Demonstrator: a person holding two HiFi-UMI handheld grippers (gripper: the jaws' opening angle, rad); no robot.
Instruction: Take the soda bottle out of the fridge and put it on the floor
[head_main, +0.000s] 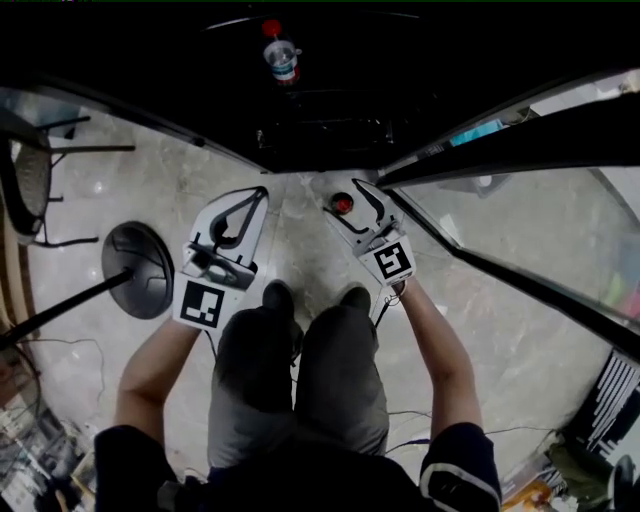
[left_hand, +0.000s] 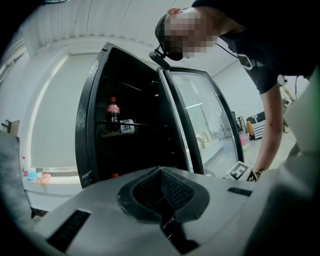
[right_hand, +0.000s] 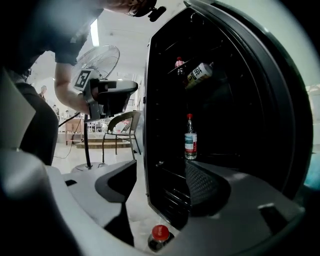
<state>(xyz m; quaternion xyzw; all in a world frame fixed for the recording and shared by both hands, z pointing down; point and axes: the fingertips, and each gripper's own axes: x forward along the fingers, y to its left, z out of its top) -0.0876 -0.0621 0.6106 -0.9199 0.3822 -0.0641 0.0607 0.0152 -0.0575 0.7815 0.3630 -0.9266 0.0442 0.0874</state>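
No wording legible. White label with dark characters on tilted bottle in fridge, high beyond right fingers, unreadable; upright bottle label blurred.

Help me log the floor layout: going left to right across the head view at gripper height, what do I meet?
chair → fan base → left gripper → soda bottle standing on the floor → glass fridge door
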